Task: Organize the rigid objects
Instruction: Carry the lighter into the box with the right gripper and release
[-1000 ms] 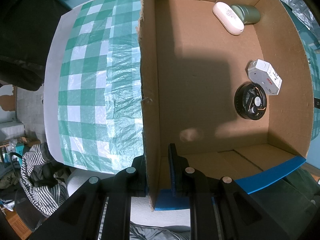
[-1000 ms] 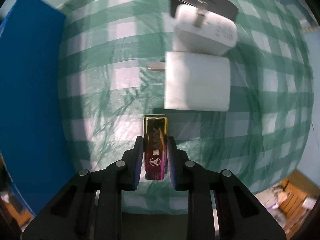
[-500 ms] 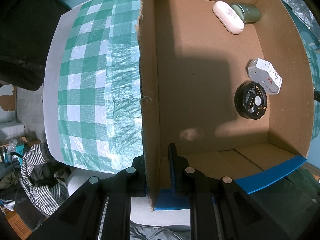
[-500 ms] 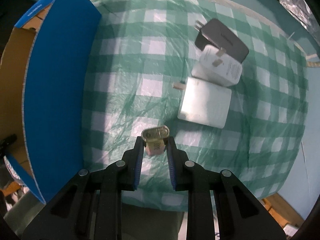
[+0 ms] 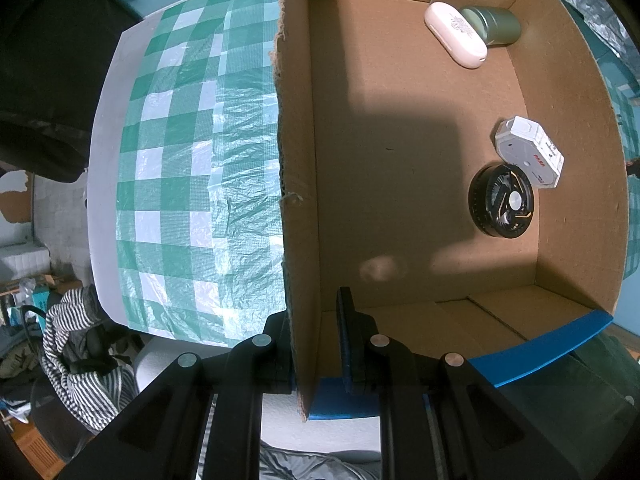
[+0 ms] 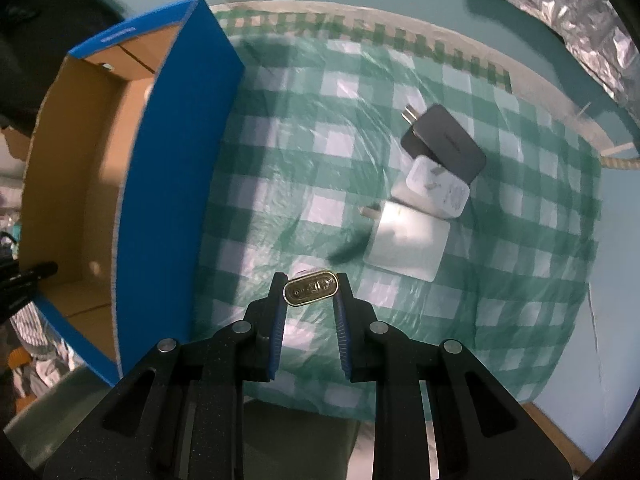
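Observation:
My right gripper (image 6: 311, 294) is shut on a gold metallic lighter (image 6: 311, 289), held end-on well above the checked cloth. The cardboard box (image 6: 168, 184) with blue outside stands to its left. My left gripper (image 5: 316, 320) is shut on the box's left wall (image 5: 298, 184). Inside the box lie a white case (image 5: 455, 35), a green tin (image 5: 494, 26), a white hexagonal box (image 5: 528, 152) and a black round fan (image 5: 502, 206). On the cloth to the right lie a large white charger (image 6: 406, 246), a small white charger (image 6: 438, 194) and a dark grey charger (image 6: 448, 144).
The green-and-white checked cloth (image 6: 312, 168) covers the table; its bare part also shows in the left wrist view (image 5: 192, 168). Crinkled foil (image 6: 560, 12) lies at the far right. A striped garment (image 5: 80, 344) hangs below the table's left edge.
My right gripper has risen and pulled back from the chargers with the lighter, which now points end-on at the camera. The box has come into its view. The left gripper has not moved.

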### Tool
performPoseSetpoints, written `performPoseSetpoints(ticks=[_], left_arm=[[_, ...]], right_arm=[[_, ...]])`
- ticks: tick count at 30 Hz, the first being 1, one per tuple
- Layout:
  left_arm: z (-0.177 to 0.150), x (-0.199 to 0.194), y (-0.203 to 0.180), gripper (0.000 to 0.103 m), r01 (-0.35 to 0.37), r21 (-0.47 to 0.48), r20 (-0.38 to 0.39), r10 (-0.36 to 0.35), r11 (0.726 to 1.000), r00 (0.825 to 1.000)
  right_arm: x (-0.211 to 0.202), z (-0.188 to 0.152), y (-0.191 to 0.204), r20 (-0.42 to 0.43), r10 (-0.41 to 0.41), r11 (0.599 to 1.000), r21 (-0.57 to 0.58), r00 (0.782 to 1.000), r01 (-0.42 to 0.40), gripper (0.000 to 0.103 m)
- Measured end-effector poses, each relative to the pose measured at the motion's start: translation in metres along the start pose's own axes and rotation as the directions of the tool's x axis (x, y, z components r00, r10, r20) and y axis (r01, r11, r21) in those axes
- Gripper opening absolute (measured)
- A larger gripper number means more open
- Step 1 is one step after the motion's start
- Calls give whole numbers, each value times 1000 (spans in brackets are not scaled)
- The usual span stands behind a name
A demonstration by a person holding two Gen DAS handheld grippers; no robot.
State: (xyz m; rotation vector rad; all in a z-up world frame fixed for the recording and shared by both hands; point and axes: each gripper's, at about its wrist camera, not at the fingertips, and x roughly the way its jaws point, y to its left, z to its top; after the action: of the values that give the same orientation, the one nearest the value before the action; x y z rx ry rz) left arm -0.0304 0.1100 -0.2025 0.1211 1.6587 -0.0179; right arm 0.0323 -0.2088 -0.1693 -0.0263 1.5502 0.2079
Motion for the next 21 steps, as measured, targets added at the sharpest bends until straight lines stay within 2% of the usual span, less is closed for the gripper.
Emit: performPoseSetpoints(ticks=[21], left_arm=[[-5,-4,-2,15,-2,3,14,2,1000,1000]], right_arm=[[-57,37,64,87,62,983,-178,994,-46,21]])
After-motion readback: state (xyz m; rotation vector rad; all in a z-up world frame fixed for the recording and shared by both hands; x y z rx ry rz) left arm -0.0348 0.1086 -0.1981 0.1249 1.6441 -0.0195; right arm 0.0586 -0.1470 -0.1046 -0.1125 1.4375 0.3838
